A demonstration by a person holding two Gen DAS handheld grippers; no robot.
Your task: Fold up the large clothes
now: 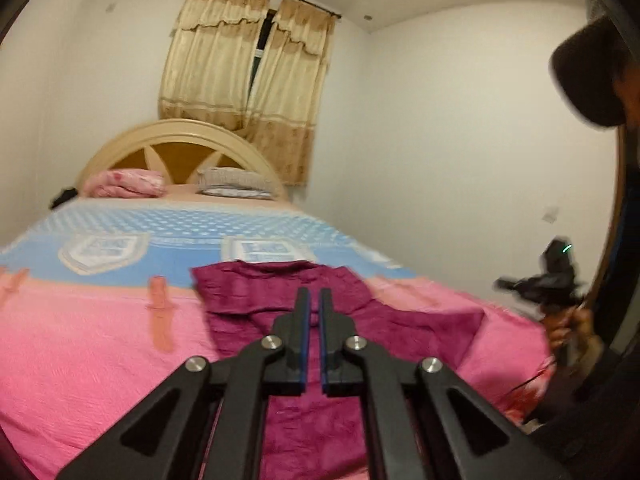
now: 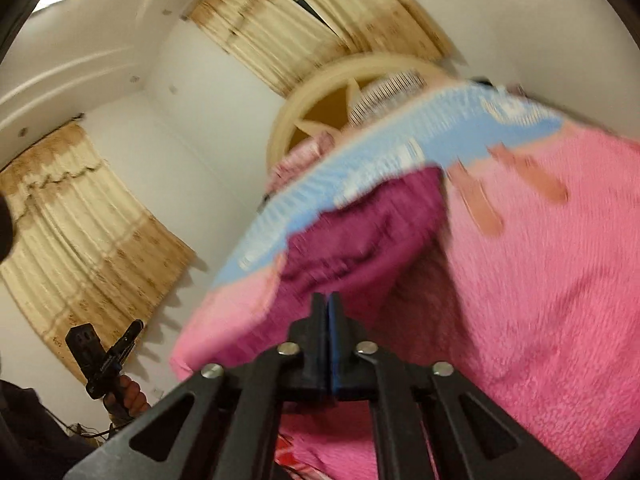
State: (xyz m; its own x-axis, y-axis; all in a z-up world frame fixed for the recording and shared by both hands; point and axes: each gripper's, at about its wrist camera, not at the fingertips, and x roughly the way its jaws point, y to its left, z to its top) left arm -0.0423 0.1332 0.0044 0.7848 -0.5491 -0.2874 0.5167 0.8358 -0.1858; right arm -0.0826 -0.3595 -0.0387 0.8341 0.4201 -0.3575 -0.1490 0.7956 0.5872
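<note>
A maroon garment (image 1: 248,292) lies crumpled on the pink and blue bed cover (image 1: 80,340), its far edge reaching the blue band. My left gripper (image 1: 315,294) hovers above the garment's near half, its jaws drawn together to a thin slit with no cloth showing between them. My right gripper (image 2: 329,298) is shut, blue pads touching, raised over the same maroon garment (image 2: 372,232) on the tilted-looking bed cover (image 2: 540,280). Each view catches the other gripper off the bed's side: the right gripper (image 1: 556,276) and the left gripper (image 2: 108,356), both blurred.
A cream arched headboard (image 1: 180,136) with a pink pillow (image 1: 124,182) and a grey pillow (image 1: 236,180) stands at the far end. Beige curtains (image 1: 244,72) hang behind. A person's hand (image 1: 576,324) shows at the right edge. Red patterned cloth (image 2: 292,456) lies at the bed's near edge.
</note>
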